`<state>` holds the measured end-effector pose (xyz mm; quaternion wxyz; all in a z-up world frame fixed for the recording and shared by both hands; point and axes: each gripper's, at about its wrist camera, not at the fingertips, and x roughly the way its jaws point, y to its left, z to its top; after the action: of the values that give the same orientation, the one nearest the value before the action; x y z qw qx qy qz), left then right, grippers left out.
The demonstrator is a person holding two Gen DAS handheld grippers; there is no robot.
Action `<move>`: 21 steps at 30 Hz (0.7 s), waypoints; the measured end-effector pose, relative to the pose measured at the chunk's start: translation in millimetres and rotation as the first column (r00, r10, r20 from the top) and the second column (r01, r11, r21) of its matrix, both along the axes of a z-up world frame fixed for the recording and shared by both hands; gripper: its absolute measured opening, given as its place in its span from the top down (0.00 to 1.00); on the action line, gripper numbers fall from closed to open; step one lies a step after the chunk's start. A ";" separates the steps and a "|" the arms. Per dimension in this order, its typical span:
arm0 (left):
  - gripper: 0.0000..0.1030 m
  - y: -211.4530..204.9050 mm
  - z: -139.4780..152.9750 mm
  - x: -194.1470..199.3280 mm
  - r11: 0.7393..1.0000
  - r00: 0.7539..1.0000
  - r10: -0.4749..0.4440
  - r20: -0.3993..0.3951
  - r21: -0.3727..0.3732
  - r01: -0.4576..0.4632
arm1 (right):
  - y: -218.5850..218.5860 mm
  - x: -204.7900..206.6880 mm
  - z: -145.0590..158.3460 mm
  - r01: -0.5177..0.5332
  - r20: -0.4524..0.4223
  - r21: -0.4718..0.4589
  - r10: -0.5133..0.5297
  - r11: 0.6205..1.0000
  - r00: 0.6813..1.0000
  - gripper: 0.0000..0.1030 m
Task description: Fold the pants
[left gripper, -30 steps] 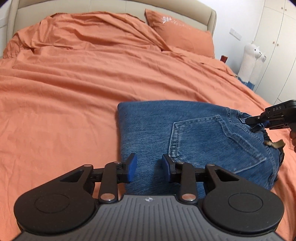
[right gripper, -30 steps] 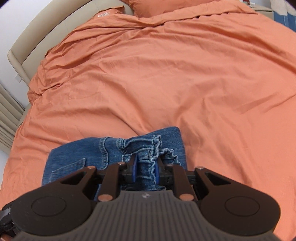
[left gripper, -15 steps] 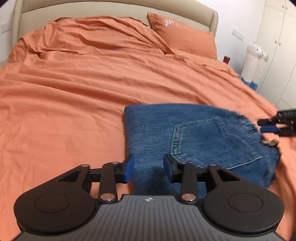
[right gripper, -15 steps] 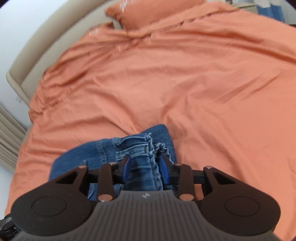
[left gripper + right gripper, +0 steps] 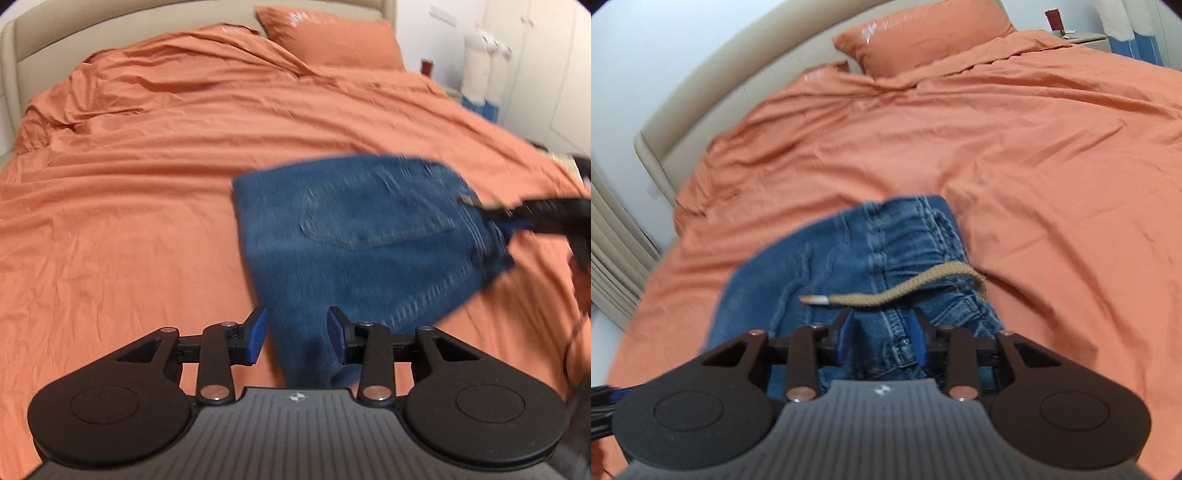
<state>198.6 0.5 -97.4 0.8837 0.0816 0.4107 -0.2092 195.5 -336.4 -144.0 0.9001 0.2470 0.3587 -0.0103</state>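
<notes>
Looking thick and floppy, jeans lying folded on bed, best grabbed at waistband; left tongs spread, right tongs closing around denim.

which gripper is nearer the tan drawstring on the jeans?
Right. The right gripper sits just below the tan drawstring at the waistband, jaws closing with denim between them. The left gripper is at the opposite, folded side of the jeans, open.
</notes>
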 end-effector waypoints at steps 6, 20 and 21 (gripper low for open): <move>0.50 -25.7 -22.7 -25.0 0.978 0.993 -0.119 -0.013 0.171 0.120 | -12.0 2.1 -10.2 0.005 -0.001 0.076 -0.005 0.997 1.000 0.74; 0.81 -55.9 -36.9 -45.7 0.836 0.967 -0.240 0.085 0.525 0.161 | -18.7 3.7 -18.6 -0.001 -0.041 0.097 0.005 0.995 0.999 0.84; 0.81 -56.3 -43.4 -44.3 0.827 0.968 -0.243 0.065 0.536 0.172 | -17.9 3.9 -19.4 -0.007 -0.050 0.084 0.011 0.996 0.999 0.85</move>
<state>154.3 -55.8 -140.7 0.8243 0.3778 0.3822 -0.1781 199.4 -354.3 -163.4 0.8797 0.2827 0.3825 0.0025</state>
